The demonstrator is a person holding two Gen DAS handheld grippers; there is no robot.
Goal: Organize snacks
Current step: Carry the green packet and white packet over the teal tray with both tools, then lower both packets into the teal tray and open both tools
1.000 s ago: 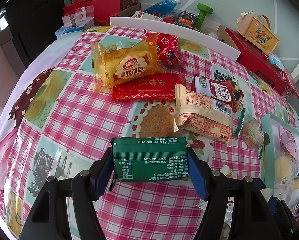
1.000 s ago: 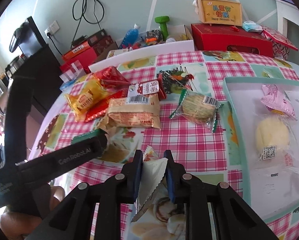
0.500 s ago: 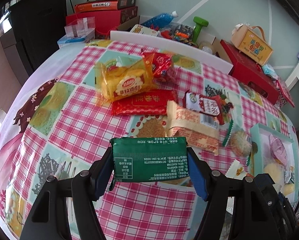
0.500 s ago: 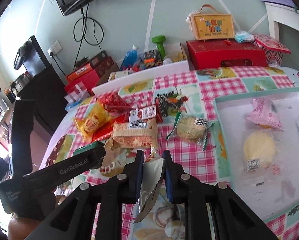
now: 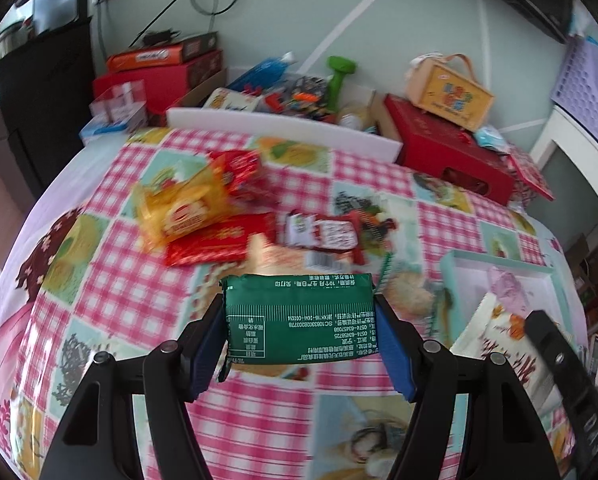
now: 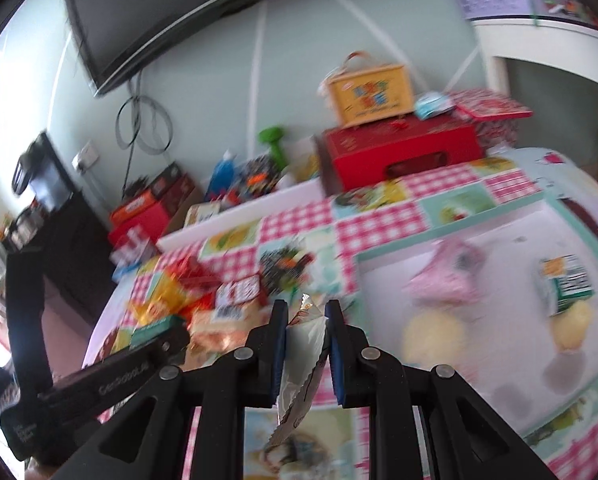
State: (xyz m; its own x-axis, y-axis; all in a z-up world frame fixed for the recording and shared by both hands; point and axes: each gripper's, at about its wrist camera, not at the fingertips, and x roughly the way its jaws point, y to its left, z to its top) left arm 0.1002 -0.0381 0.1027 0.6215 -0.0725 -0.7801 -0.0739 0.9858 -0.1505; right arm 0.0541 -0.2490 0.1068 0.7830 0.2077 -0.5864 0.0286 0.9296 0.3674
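My left gripper (image 5: 299,312) is shut on a green snack packet (image 5: 299,318) and holds it above the checkered tablecloth. My right gripper (image 6: 306,320) is shut on a white snack packet (image 6: 305,356), held edge-on; the same packet shows at the right of the left wrist view (image 5: 499,340). A light green tray (image 6: 439,236) lies to the right, with a pink packet (image 6: 447,284), yellow cakes (image 6: 431,334) and a green-and-white packet (image 6: 565,284) in it. Loose snacks lie on the table: a yellow bread packet (image 5: 183,208), a red packet (image 5: 211,244) and a beige packet (image 5: 291,258).
A white board (image 5: 283,130) lines the table's far edge. Behind it stand red boxes (image 5: 447,152), a yellow gift box (image 5: 449,96), a green dumbbell (image 5: 339,76) and a blue bottle. A black cabinet (image 5: 39,92) stands at the left. The left gripper's body (image 6: 99,376) is beside the right one.
Both grippers have risen and swung to the right with their packets. The tray now takes up more of the right wrist view. The loose snacks have not moved.
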